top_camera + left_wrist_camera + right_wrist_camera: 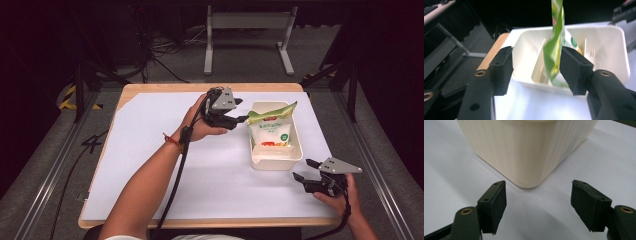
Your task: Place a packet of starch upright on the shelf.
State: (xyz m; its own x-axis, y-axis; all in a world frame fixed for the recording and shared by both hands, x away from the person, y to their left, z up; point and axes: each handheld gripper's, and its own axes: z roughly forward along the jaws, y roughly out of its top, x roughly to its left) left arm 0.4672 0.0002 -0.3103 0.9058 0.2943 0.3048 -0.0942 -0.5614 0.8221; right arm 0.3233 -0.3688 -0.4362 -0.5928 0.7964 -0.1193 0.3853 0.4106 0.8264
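The snack bag (270,129) lies in the cream plastic tub (296,150) on the counter (150,165), toward its right half. In the high view the bag's print is too small to read; just a red label, a green dot and a white middle w/ a green crinkled top edge that pokes over the tub's far-left rim. In the left hand-held gripper view the bag (554,50) is blurred and its top is cut off by the frame edge, so its full shape can't be made out; foil looks glossy, creased.

Left hand-held gripper (240,119) sits just left of the tub, jaws released: the bag's green edge stands between the pads, close against the right pad (574,67), well clear of the other. Whether it touches that pad is hard to tell thru the blur. The pads are matte black, blocky, finely textured, w/ brass-coloured screws behind.

Right hand-held gripper (306,170) is by the tub's near-right corner, jaws released w/ nothing between them, apart from the tub. In its own view the tub (529,152) shows a ribbed outer wall and a rounded corner; the rim is cut off at the top, inside hidden.

The counter has a smooth white sheet over a light wood top; wood shows at the far edge and the clipped left corner. The room around is dark, detail lost.
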